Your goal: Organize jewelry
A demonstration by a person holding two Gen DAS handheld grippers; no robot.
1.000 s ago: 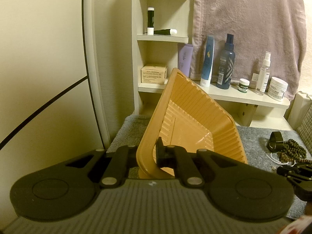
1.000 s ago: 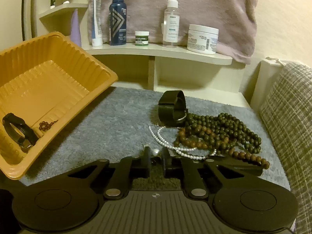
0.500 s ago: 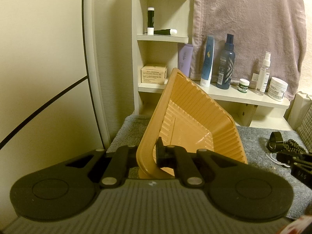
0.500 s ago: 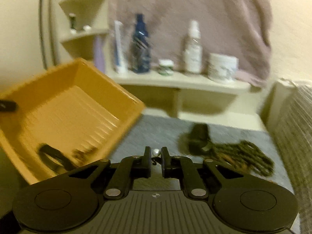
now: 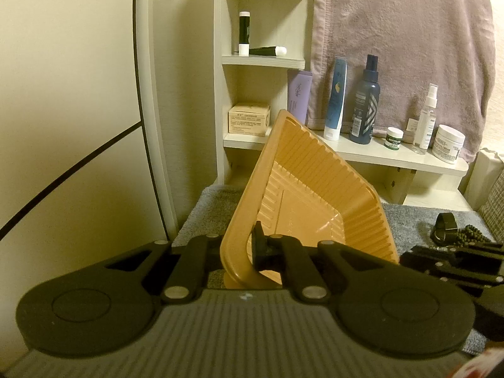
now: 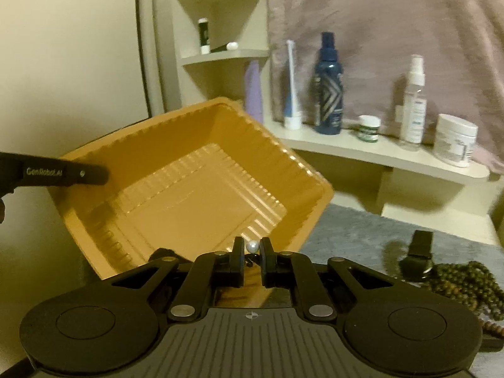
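An orange ribbed plastic tray (image 5: 315, 182) is tipped up on its side, and my left gripper (image 5: 244, 245) is shut on its near rim. In the right wrist view the tray (image 6: 189, 195) opens toward me, with a left finger (image 6: 63, 173) on its left wall. My right gripper (image 6: 252, 247) is shut on a white pearl (image 6: 252, 245) just over the tray's near edge; the rest of the strand is hidden below the fingers. A black watch (image 6: 415, 258) and a brown bead necklace (image 6: 466, 280) lie on the grey mat (image 6: 352, 230) to the right.
A low shelf (image 6: 378, 157) behind the mat carries bottles and jars such as a blue spray bottle (image 6: 327, 94) and a white jar (image 6: 455, 140). A pink towel (image 6: 378, 15) hangs above. A tall corner shelf (image 5: 261, 60) and a pale wall stand at left.
My right gripper has risen off the mat with the pearl and swung left, from beside the necklaces to over the tray's edge. The left gripper and the tray have not moved.
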